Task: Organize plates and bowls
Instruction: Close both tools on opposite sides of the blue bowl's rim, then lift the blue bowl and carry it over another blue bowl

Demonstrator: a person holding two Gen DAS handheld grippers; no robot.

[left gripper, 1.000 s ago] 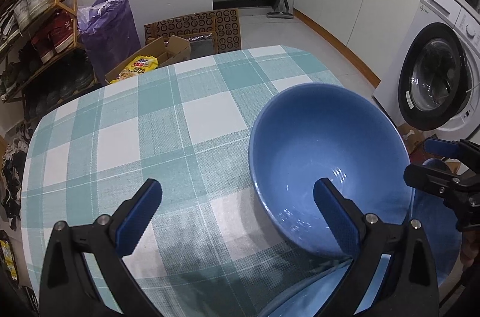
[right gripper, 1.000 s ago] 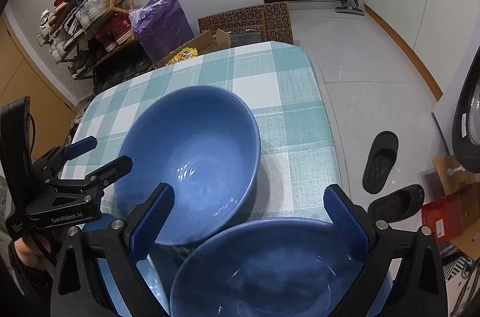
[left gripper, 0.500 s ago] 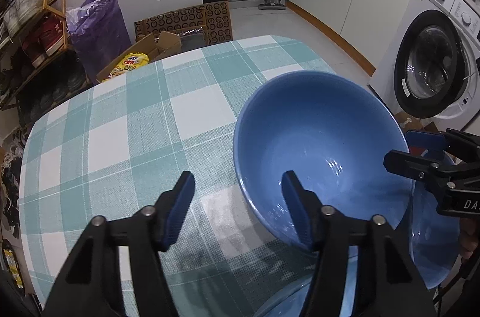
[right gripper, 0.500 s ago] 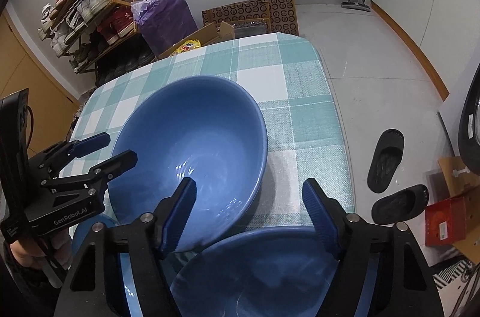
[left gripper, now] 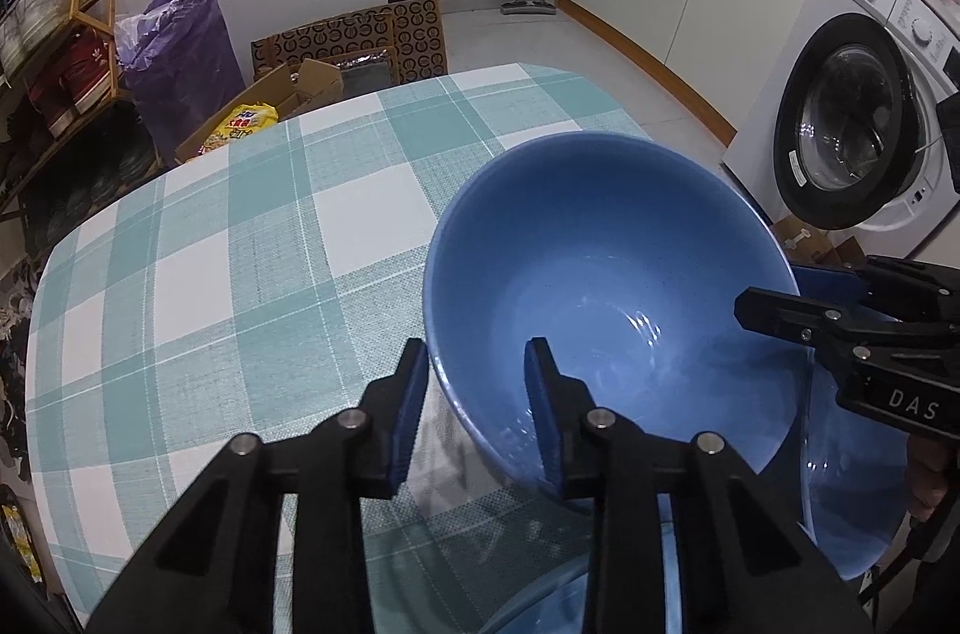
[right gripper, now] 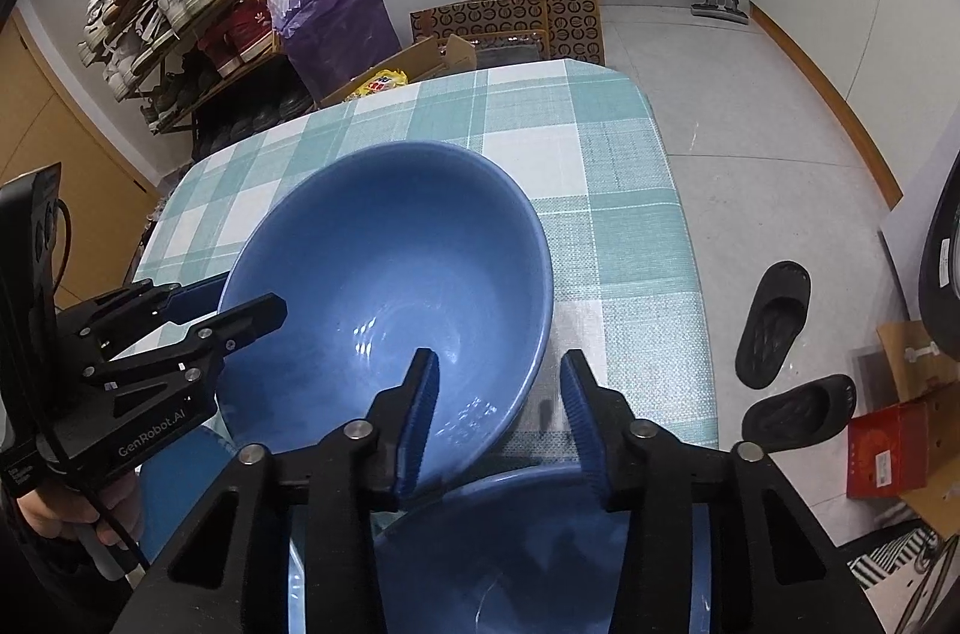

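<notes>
A large blue bowl (left gripper: 606, 274) (right gripper: 390, 262) stands on the teal checked tablecloth (left gripper: 210, 244). My left gripper (left gripper: 477, 376) (right gripper: 240, 295) straddles its left rim, one finger outside and one inside. Its jaws are closing and the pads do not clearly press. My right gripper (right gripper: 498, 382) (left gripper: 792, 286) straddles the opposite rim the same way, jaws closing. A gap shows between its outer finger (right gripper: 579, 394) and the bowl wall. A second, shallower blue bowl (right gripper: 510, 544) (left gripper: 852, 514) sits close against the big one at the near table edge. A pale blue plate (left gripper: 570, 604) lies below my fingers.
The table's right edge (right gripper: 678, 244) drops to a tiled floor with two black slippers (right gripper: 774, 322). A washing machine (left gripper: 852, 136) stands to the right. Behind the table are a shoe rack (right gripper: 180, 16), a purple bag (right gripper: 336, 22) and a cardboard box (left gripper: 288, 94).
Both pairs of jaws have narrowed from wide open to a small gap around the big bowl's rim. The bowl and both hands have stayed in place.
</notes>
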